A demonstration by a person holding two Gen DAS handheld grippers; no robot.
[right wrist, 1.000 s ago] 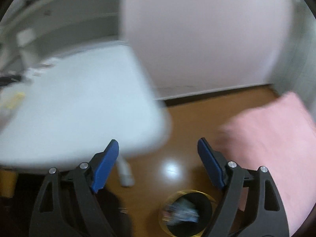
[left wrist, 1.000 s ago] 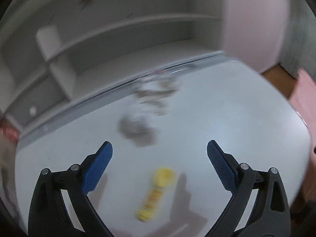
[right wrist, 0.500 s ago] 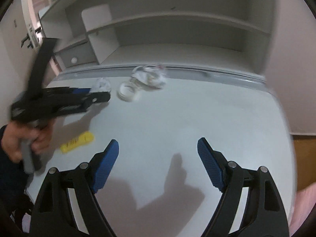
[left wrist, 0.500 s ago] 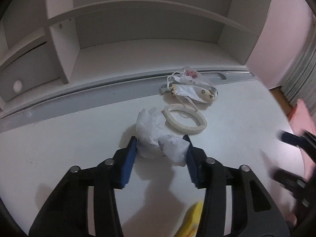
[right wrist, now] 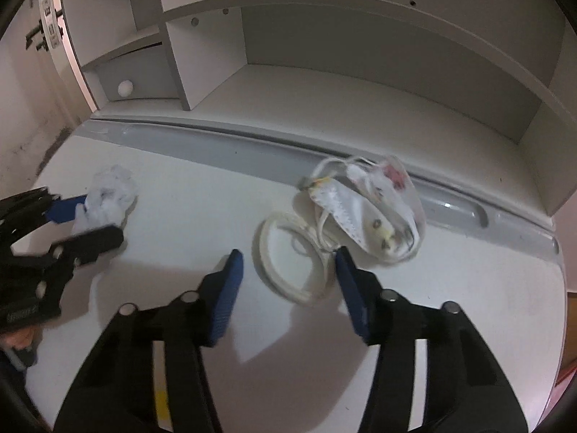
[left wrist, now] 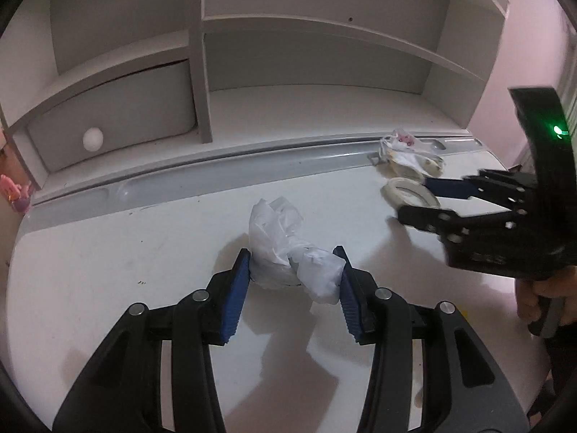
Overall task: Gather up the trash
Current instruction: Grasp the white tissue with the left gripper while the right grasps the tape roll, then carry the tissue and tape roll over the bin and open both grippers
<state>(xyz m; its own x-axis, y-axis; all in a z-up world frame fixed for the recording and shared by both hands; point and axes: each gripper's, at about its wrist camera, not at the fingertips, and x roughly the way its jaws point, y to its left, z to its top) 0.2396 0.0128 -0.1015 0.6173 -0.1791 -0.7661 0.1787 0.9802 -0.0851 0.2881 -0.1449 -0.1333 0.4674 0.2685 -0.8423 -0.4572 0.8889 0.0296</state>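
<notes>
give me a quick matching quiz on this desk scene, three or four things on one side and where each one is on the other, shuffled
Things:
1. crumpled plastic bag
2. tape ring
3. face masks
4. drawer knob

Places:
A. in the shelf unit
B. between the open right gripper fingers
C. against the grey rail
D. pinched between the left gripper pads

Pairs: 1-D, 2-B, 3-C, 4-A

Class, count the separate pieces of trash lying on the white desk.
3. A crumpled plastic bag between the left tool's fingers; a tape ring ahead of the right tool; a face-mask bundle behind it. Others may be hidden.
</notes>
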